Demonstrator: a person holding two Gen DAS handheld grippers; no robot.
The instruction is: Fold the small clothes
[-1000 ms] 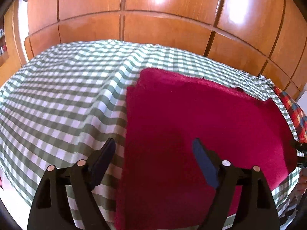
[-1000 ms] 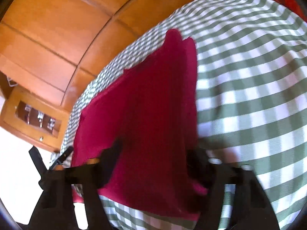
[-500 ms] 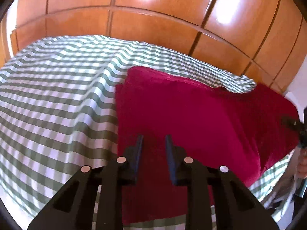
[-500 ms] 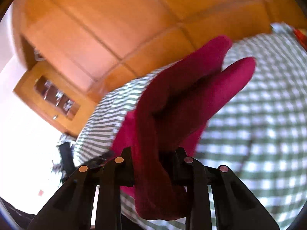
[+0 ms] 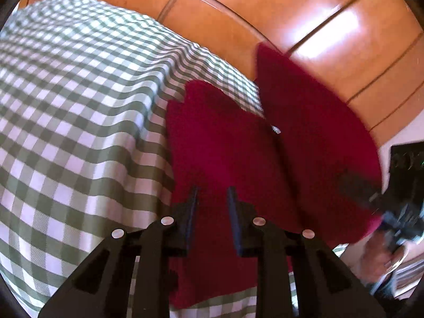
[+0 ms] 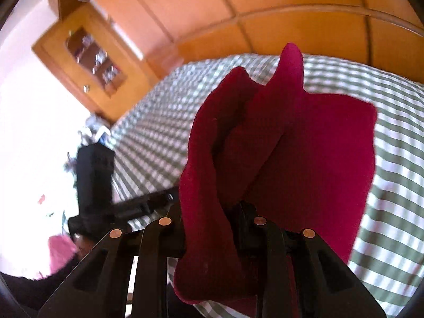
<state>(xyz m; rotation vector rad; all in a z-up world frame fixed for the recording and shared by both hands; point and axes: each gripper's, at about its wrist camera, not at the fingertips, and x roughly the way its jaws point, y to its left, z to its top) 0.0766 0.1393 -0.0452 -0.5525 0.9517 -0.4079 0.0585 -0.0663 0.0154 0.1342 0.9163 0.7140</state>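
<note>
One red cloth (image 5: 225,143), held by two grippers.

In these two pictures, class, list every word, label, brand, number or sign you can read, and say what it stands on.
None can be read.
Black device at the right edge of the left wrist view: faint marks, too blurred to read.
Red cloth, checked tablecloth: no writing.

The crimson garment (image 5: 225,143) is seen as a soft, matt knit with a fuzzy nap. The checked covering (image 5: 79,111) on the table is shown as thin woven cloth, matt and lightly rippled. The panelling (image 5: 331,21) behind is presented as varnished wood, glossy with bright reflections. The left tool (image 5: 212,201) is rendered in matt black plastic, dotted with small shiny metal pins.
</note>
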